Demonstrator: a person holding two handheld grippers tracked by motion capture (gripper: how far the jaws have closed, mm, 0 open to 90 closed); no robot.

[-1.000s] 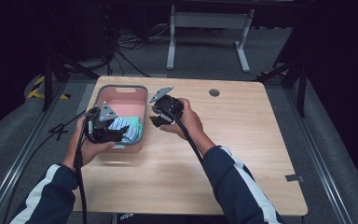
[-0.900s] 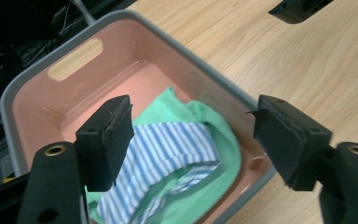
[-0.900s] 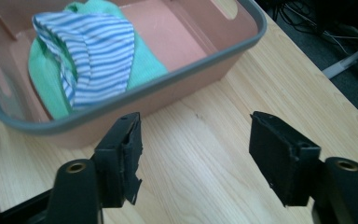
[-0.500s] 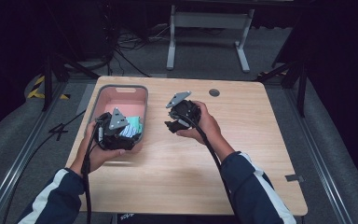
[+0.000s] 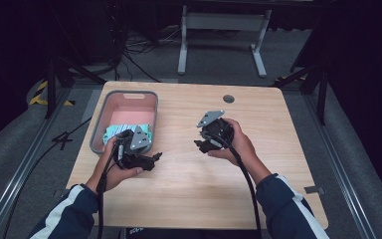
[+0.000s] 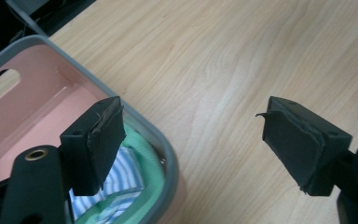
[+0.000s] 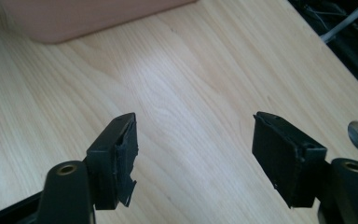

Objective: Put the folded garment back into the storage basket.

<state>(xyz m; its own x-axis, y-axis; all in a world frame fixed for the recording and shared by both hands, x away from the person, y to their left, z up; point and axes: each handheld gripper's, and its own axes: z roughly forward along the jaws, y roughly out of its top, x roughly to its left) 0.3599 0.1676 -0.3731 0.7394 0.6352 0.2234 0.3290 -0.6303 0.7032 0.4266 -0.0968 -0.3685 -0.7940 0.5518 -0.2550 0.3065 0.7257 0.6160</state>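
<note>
Jaws on the left gripper (image 6: 193, 149) stand spread with nothing between them; they have just been opening. Just behind and under its left pad (image 6: 98, 142) sits the folded green-and-blue striped cloth (image 6: 126, 186), bunched in the near corner of the pink plastic bin with grey rim (image 6: 163, 149). Right gripper (image 7: 193, 158) is likewise spread and empty, over bare light wooden tabletop (image 7: 186, 84), well apart from the bin.

Risks, as I judge them: the left pad hangs over the rim, so a sideways pull could clip it and drag the bin; loose cloth may unfold.

Cloth's long axis appears to run across the bin's short width; I can't tell which way it points.
</note>
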